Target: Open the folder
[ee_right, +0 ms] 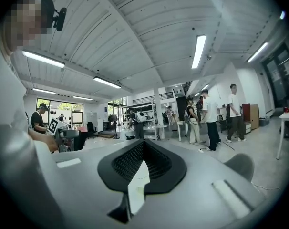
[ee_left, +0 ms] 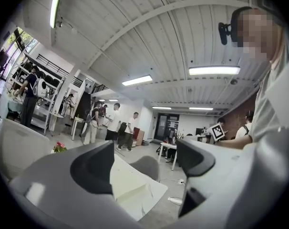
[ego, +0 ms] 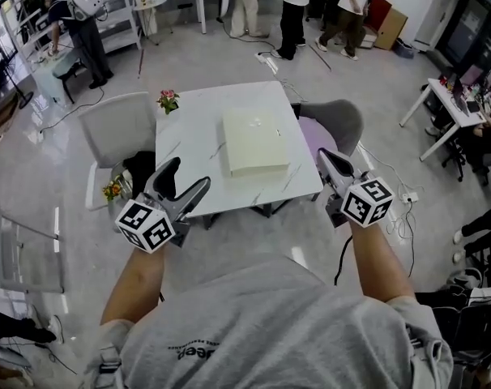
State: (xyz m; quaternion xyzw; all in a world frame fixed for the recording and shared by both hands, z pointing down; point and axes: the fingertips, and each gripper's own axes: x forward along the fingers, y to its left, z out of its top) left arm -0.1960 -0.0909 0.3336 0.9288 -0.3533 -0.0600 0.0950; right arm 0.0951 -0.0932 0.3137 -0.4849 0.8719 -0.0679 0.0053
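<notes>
**Both hand-held grippers short of a closed folder**

The left hand-held gripper [ego: 187, 178] hovers off the counter's near left corner, its jaws wide apart with nothing between them. The right hand-held gripper [ego: 330, 165] hovers off the near right corner. Its jaws are pressed together at the tips and empty, and its marker cube covers much of it in the head view. The cream folder [ego: 255, 142] lies flat and closed mid-counter [ego: 189, 140], apart from both. Which edge opens is hard to make out. In the right gripper view only a pale sliver shows below the tips, either counter or folder.
</notes>
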